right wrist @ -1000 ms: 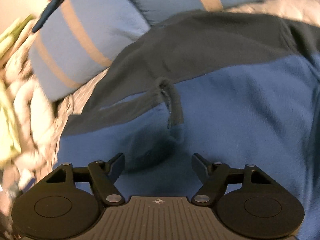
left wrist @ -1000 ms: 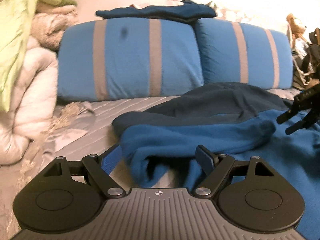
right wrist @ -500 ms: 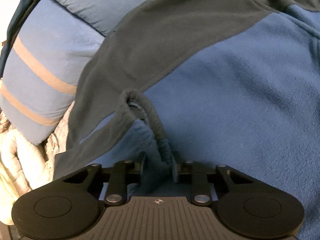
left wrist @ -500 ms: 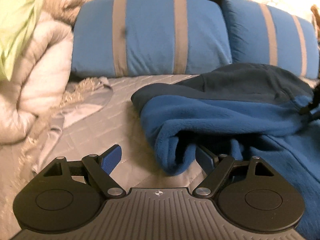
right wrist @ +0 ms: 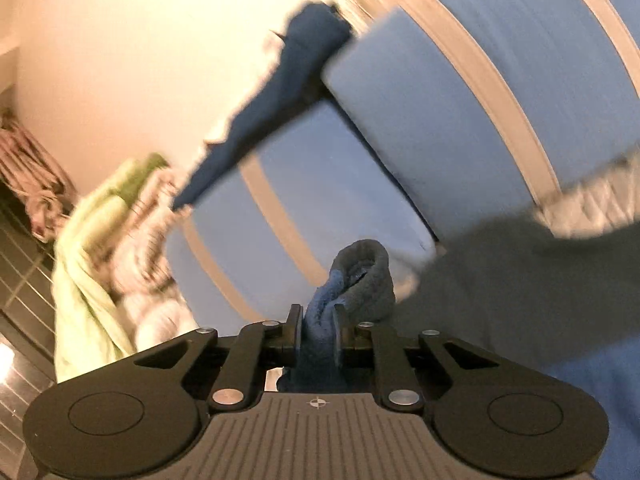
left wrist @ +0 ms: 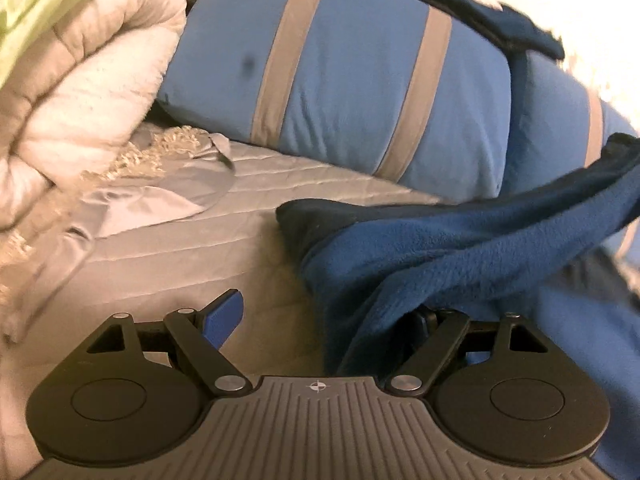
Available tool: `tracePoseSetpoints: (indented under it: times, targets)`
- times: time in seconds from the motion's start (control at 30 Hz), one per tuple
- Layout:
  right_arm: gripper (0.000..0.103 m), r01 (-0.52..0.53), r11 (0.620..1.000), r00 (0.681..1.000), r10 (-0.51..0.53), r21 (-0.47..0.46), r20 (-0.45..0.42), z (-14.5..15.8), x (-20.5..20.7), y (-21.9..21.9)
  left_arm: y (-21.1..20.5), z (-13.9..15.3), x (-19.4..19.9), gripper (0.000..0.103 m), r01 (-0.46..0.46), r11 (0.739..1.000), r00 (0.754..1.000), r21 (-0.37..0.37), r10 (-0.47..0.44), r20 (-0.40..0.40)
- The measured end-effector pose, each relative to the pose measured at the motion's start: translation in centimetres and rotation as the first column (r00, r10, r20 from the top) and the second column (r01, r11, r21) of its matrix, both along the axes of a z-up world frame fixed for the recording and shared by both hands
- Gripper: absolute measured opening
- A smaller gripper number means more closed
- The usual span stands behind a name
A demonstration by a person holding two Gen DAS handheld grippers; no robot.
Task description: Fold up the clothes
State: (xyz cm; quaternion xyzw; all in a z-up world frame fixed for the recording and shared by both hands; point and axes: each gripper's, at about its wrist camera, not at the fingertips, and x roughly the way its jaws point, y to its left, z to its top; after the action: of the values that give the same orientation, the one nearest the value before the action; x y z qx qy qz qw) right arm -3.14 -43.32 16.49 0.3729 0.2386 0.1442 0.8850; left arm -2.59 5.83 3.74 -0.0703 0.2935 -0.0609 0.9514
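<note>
A blue fleece garment [left wrist: 440, 256] with a dark navy panel lies on the bed and is stretched upward to the right. My left gripper [left wrist: 324, 316] is open at its near edge. The blue-padded left finger [left wrist: 224, 316] rests over the bedcover, and the fleece drapes over the right finger and hides its pad. In the right wrist view, my right gripper [right wrist: 316, 336] is shut on a bunched fold of the fleece [right wrist: 360, 276], held up off the bed. The garment's dark panel [right wrist: 520, 288] hangs to the right.
Two blue pillows with tan stripes [left wrist: 360, 80] [right wrist: 440, 120] stand at the bed's head, a dark navy garment [left wrist: 480, 12] on top. A white comforter [left wrist: 80, 92] and green cloth [right wrist: 88, 240] are piled at the left. The grey quilted bedcover [left wrist: 180, 240] lies in front.
My right gripper, which shut on a fleece fold half a second ago, has lifted it; its view swung up to the pillows and wall. The fleece now rises rightward over my left gripper's right finger.
</note>
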Motion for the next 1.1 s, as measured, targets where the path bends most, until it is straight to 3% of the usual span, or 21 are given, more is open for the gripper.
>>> tracePoseSetpoints:
  times: [0.27,0.4,0.47,0.57,0.6,0.63,0.7,0.8,0.9,1.0,1.1]
  targets:
    - [0.015,0.065,0.997,0.995,-0.061,-0.045,0.078,4.3,-0.1,-2.1,-3.1,-1.0,1.9,0.081,0.047,0.999,0.996,0.005,-0.046,-0.08]
    - [0.015,0.104,0.993,0.99,-0.097,-0.065,0.102,5.9,-0.7,-3.7,-3.3,-1.3,2.2,0.079,0.099,0.994,0.988,-0.048,-0.104,-0.115]
    - [0.015,0.123,0.99,0.987,-0.114,-0.074,0.114,6.7,-1.0,-4.5,-3.4,-1.2,2.2,0.055,0.134,0.989,0.981,-0.056,-0.14,-0.135]
    - [0.015,0.152,0.984,0.981,-0.14,-0.088,0.133,7.9,-1.4,-5.7,-3.9,-0.8,2.2,0.03,0.195,0.98,0.969,-0.037,-0.198,-0.149]
    - [0.015,0.162,0.982,0.979,-0.149,-0.093,0.139,8.3,-1.5,-6.1,-4.1,-0.6,2.1,0.026,0.215,0.976,0.964,-0.027,-0.217,-0.153]
    - [0.015,0.172,0.98,0.977,-0.157,-0.097,0.142,8.5,-1.7,-6.5,-4.4,-0.3,2.1,0.02,0.233,0.973,0.961,-0.003,-0.231,-0.152]
    - [0.015,0.187,0.977,0.977,-0.174,-0.103,0.128,8.0,-2.3,-7.6,-5.7,0.7,1.7,0.017,0.245,0.96,0.965,0.132,-0.229,-0.124]
    - [0.015,0.216,0.97,0.973,-0.205,-0.114,0.105,6.6,-3.7,-9.2,-7.7,1.9,1.2,0.017,0.236,0.92,0.972,0.313,-0.223,-0.076]
    - [0.014,0.247,0.959,0.969,-0.242,-0.14,0.053,4.4,-5.4,-10.8,-9.1,2.2,0.8,0.017,0.23,0.875,0.971,0.426,-0.232,-0.049]
    - [0.014,0.271,0.95,0.961,-0.277,-0.156,-0.019,1.7,-7.1,-12.3,-10.2,1.9,0.8,0.013,0.242,0.836,0.967,0.493,-0.247,-0.055]
    - [0.014,0.298,0.948,0.947,-0.308,-0.113,-0.092,-1.3,-9.8,-13.3,-10.5,1.8,1.0,0.011,0.25,0.834,0.966,0.492,-0.247,-0.073]
